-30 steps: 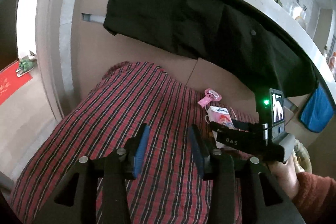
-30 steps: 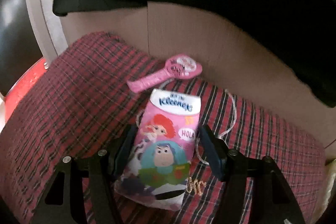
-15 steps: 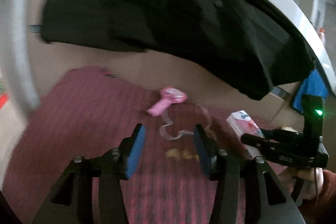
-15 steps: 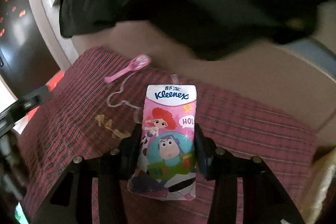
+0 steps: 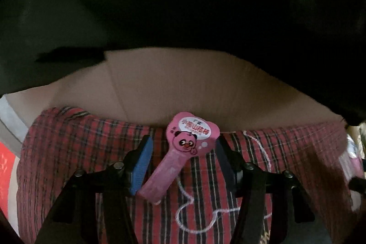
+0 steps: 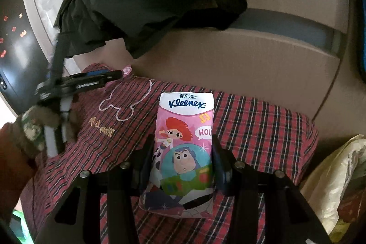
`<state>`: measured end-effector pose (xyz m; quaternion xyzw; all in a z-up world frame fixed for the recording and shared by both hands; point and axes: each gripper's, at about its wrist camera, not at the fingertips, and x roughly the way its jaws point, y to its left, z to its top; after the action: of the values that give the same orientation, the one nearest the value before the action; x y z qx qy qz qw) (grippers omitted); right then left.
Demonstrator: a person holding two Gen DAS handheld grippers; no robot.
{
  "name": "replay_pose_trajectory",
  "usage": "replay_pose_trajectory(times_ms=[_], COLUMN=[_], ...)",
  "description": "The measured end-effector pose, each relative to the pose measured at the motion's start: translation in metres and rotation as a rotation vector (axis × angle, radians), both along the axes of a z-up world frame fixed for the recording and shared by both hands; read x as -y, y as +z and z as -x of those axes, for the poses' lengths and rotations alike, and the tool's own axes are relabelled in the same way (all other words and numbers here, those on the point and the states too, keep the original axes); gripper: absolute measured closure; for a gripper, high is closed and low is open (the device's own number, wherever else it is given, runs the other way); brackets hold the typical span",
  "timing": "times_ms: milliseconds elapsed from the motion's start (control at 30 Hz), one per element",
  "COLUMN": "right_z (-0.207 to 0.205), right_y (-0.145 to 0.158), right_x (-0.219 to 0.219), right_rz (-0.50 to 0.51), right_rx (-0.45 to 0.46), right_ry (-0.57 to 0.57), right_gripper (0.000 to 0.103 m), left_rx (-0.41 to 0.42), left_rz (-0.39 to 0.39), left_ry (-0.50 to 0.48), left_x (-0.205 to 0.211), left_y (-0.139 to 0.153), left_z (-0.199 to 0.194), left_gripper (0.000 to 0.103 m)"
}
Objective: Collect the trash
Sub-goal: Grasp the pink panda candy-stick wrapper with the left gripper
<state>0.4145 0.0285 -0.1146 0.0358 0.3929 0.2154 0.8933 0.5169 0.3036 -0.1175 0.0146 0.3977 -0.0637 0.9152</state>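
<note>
Now, pink Kleenex pack clamped by right fingers, left fingers opening around pink wrapper.

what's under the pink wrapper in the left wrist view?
The pink wrapper lies on the plaid cloth, between the left gripper's opening jaws. A white cord runs out from beneath its stick end. Whatever is directly under it is covered.

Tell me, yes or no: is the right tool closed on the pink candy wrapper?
No. The right tool grips the Kleenex tissue pack; the pink wrapper lies between the left tool's opening jaws.
</note>
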Motion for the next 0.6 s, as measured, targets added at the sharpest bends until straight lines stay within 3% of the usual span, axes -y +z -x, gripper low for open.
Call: replay_pose_trajectory(times_ms=[233,400,467,600], right_z=[0.002,0.006,0.011,0.021], right_y=[-0.004,-0.005,-0.004,0.003], right_x=[-0.001,-0.002,0.001,0.005], right_rz=[-0.029,-0.031,-0.031,-0.031], right_rx=[-0.002,0.006,0.009,0.023], right_ry=[0.002,0.003,0.002,0.009], right_gripper=[0.06,0.06,0.06,0.06], left_rx=[-0.082,-0.144,-0.13,-0.044], left_rz=[-0.07,0.069,0.106,0.078], left_ry=[-0.011,0.117,0.121,0.127], left_x=[0.017,0.003,0.002,0.016], left_y=[-0.011,-0.007,-0.003,0.014], left_z=[-0.018,-0.023,-0.015,0.031], left_gripper=[0.045,0.058,0.058,0.058])
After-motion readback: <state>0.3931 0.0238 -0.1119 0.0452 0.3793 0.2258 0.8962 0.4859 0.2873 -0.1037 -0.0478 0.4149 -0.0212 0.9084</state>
